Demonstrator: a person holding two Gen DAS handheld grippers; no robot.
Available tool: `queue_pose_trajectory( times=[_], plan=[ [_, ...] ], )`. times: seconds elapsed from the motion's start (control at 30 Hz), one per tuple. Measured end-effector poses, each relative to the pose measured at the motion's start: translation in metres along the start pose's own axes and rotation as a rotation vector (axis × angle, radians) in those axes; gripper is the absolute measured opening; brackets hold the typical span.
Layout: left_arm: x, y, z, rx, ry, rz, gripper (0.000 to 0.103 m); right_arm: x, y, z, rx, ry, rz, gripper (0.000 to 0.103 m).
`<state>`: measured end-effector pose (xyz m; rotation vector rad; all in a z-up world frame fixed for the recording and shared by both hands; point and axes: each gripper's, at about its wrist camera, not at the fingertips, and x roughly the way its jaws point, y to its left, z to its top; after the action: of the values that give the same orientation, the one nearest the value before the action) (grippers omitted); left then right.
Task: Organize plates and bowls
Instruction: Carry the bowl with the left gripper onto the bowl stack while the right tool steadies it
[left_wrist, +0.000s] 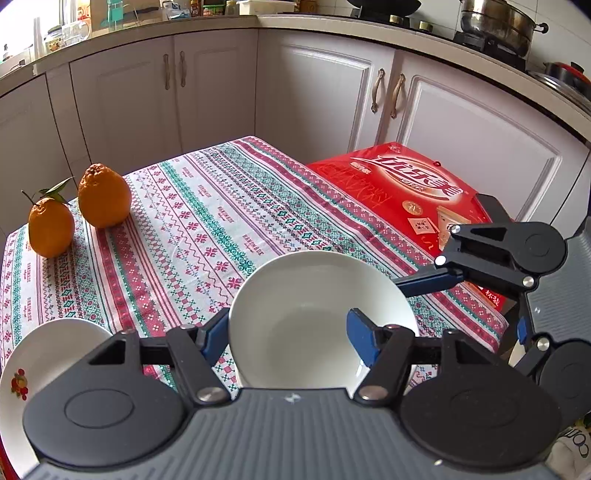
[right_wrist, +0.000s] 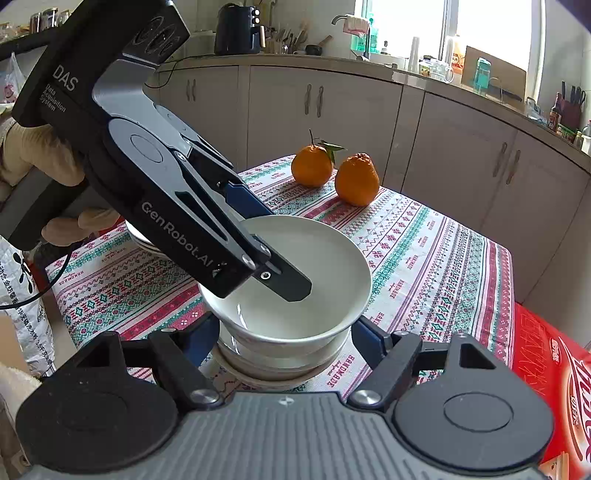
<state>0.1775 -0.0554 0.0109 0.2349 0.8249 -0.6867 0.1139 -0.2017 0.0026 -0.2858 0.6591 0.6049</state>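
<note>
A white bowl (left_wrist: 314, 314) sits between the fingers of my left gripper (left_wrist: 288, 332). In the right wrist view the left gripper (right_wrist: 273, 247) is shut on the far left wall of this top bowl (right_wrist: 325, 258), one finger inside it and one blue pad outside. The bowl rests in a stack of lower bowls (right_wrist: 280, 354). My right gripper (right_wrist: 286, 332) is shut on that stack, a pad against each side. One of its fingers (left_wrist: 428, 282) reaches behind the bowl in the left wrist view. White plates (right_wrist: 140, 240) lie behind the left gripper, the top plate (left_wrist: 40, 362) showing a fruit print.
Two oranges (left_wrist: 105, 195) (left_wrist: 50, 232) stand at the far end of the patterned tablecloth (left_wrist: 221, 221). A red carton (left_wrist: 406, 192) lies beside the table. A gloved hand (right_wrist: 37, 155) holds the left gripper. Kitchen cabinets (left_wrist: 221, 92) line the far side.
</note>
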Motion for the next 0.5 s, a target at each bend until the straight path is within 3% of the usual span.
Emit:
queue_pose_trajectory(
  times=[0.5],
  plan=[
    [0.0102, 0.0051, -0.0065, -0.020, 0.025, -0.015, 0.066, 0.0072, -0.0010, -0.0034, 0.020, 0.023, 0.025, 0.082]
  ],
)
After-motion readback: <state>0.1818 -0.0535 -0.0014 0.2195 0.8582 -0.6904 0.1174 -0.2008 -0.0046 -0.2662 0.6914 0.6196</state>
